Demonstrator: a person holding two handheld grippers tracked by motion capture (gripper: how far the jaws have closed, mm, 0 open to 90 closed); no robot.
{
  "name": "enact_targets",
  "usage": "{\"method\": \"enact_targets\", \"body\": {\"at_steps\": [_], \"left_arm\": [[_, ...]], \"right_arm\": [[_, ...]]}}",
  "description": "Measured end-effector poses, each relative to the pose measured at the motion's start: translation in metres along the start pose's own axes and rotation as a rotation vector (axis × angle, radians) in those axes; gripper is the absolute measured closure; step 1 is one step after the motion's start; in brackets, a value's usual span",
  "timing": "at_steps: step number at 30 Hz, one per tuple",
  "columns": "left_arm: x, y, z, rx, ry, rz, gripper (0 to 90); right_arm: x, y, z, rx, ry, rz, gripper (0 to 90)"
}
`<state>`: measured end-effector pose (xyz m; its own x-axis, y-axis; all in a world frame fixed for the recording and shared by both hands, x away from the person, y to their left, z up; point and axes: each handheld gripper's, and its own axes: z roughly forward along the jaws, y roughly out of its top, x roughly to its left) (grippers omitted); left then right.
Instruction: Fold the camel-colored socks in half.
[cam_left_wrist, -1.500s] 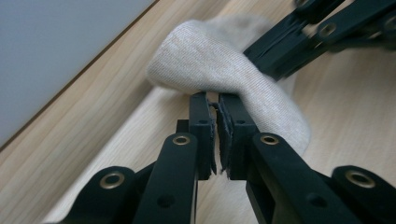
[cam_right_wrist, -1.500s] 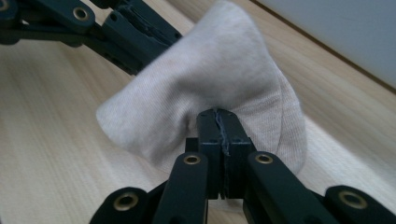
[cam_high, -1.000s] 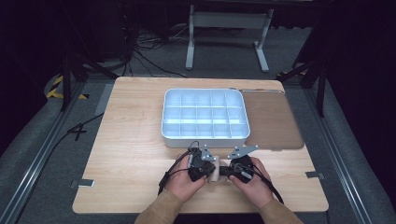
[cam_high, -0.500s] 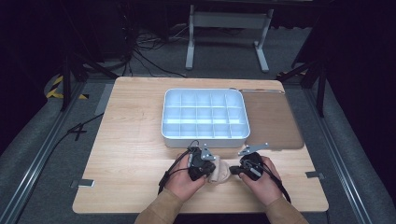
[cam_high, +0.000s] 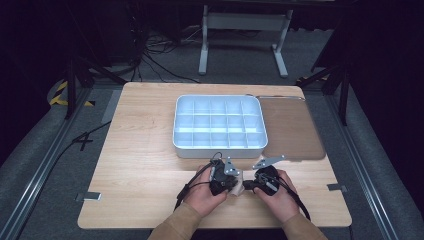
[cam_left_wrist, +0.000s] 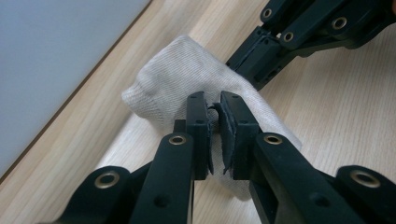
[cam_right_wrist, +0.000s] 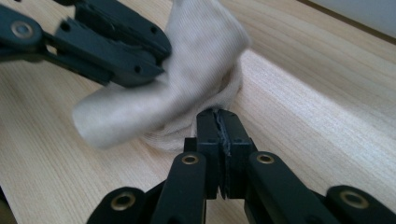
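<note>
A small beige knitted cloth (cam_high: 235, 189) lies bunched near the table's front edge, between the two grippers. My left gripper (cam_high: 230, 186) is shut on it. In the left gripper view its jaws (cam_left_wrist: 215, 100) pinch the cloth (cam_left_wrist: 187, 70) almost closed. In the right gripper view the left gripper (cam_right_wrist: 161, 52) holds part of the cloth (cam_right_wrist: 196, 60) lifted off the wood. My right gripper (cam_high: 248, 185) comes in from the right. Its jaws (cam_right_wrist: 217, 114) are closed tight at the cloth's lower fold, seemingly on a thin layer. The right gripper's tip (cam_left_wrist: 243, 57) meets the cloth's far edge.
A white tray (cam_high: 220, 150) with several empty compartments sits just behind the grippers at mid-table. A brown mat (cam_high: 292, 130) lies to the right of it. Bare wooden table (cam_high: 140, 160) spreads to the left. Cables trail from both grippers toward the front edge.
The right hand pulled to the right, stretching the cloth, then came back left toward the left gripper. The left hand stayed nearly still with the cloth.
</note>
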<state>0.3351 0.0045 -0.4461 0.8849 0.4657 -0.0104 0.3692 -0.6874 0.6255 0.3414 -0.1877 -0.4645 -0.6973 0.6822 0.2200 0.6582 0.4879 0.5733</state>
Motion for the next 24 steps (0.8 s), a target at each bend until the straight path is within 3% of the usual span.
{"method": "enact_targets", "body": {"at_steps": [8,10,11,12,15,18,21,24], "left_arm": [[0.001,-0.002,0.002,-0.003,0.0,-0.002,81.0],[0.0,-0.002,0.002,-0.004,0.001,0.001,80.8],[0.0,-0.002,0.002,-0.004,0.0,0.0,80.8],[0.0,-0.003,0.002,-0.007,0.004,-0.002,80.6],[0.0,-0.003,0.002,-0.009,0.009,0.0,79.4],[-0.002,-0.004,0.0,-0.016,0.013,-0.003,77.0],[-0.002,-0.006,-0.004,-0.019,0.019,0.019,72.2],[-0.002,-0.009,-0.006,-0.029,0.017,0.03,59.4]], "right_arm": [[-0.002,0.002,-0.007,-0.008,-0.007,-0.01,85.6],[0.001,0.007,-0.019,-0.06,-0.011,-0.022,86.4],[0.001,0.007,-0.019,-0.06,-0.011,-0.022,86.4],[0.005,0.011,-0.024,-0.101,-0.012,-0.043,86.8],[0.01,0.017,-0.024,-0.145,0.002,-0.06,86.3],[0.01,0.019,-0.02,-0.144,-0.004,-0.063,85.8],[0.008,0.02,-0.011,-0.12,-0.002,-0.056,85.8],[0.005,0.019,-0.005,-0.097,-0.005,-0.045,85.4]]}}
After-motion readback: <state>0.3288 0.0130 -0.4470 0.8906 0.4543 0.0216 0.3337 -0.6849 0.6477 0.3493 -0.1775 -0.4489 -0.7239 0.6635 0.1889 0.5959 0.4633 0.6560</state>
